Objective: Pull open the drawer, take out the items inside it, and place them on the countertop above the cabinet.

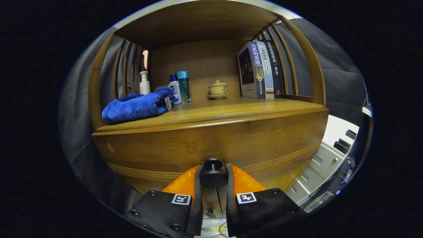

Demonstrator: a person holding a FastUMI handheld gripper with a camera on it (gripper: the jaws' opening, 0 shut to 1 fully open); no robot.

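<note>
Your gripper fingers are squeezed tight on the drawer knob. Pull straight back, slowly. Don't twist.

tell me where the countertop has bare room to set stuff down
Bare wood runs along the countertop front edge, widest ahead of the lidded cup and books. The blue towel and bottles crowd the other end. Gripper is shut on the drawer knob.

Dim, warm lighting; strong fisheye bowing of the cabinet front ahead of the fingers; focus sharp beyond them; shelf recess shadowed.
</note>
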